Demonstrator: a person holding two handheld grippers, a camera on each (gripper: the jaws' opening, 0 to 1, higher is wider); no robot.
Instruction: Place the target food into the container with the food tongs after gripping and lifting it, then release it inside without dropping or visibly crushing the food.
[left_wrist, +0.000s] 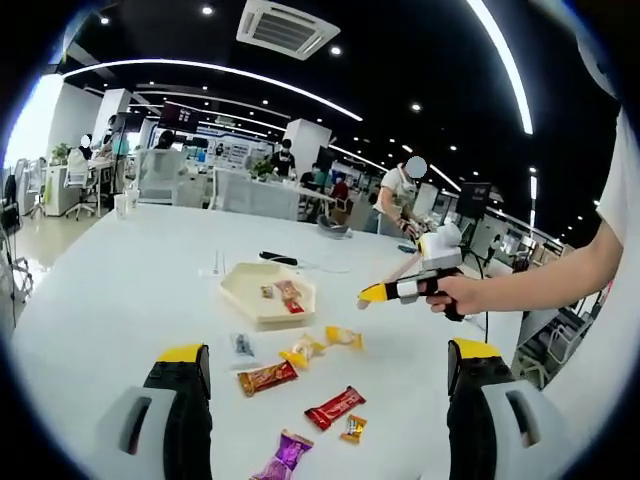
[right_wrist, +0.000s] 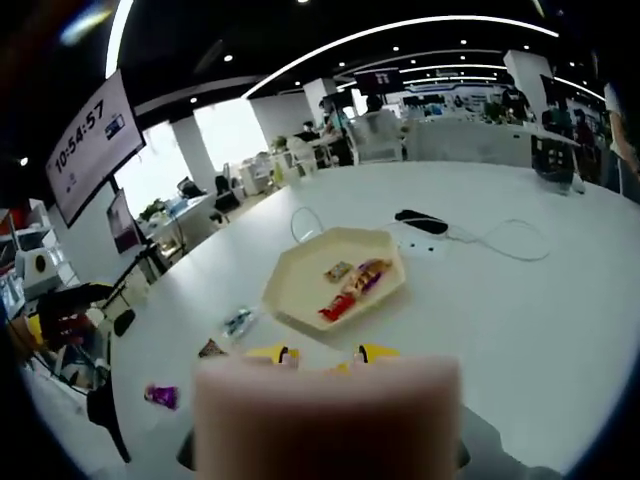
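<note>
A cream hexagonal tray (left_wrist: 240, 291) (right_wrist: 290, 290) on the white table holds a few wrapped sweets. In front of it lie loose sweets: a brown bar (left_wrist: 267, 378), a red bar (left_wrist: 335, 407), a purple one (left_wrist: 283, 455) and yellow ones (left_wrist: 305, 350). My left gripper (left_wrist: 330, 350) hangs above them, jaws wide apart and empty. A hand holds my right gripper (left_wrist: 372, 295) (right_wrist: 323, 353) to the right of the tray, above the table. Its yellow tips stand close together around pink food tongs (right_wrist: 325, 415), which blur across the bottom of the right gripper view.
A black object with a white cable (left_wrist: 278, 258) (right_wrist: 420, 222) lies behind the tray. A clear packet (right_wrist: 238, 322) and a purple sweet (right_wrist: 160, 395) lie near the table's edge. Desks, chairs and people stand beyond the table.
</note>
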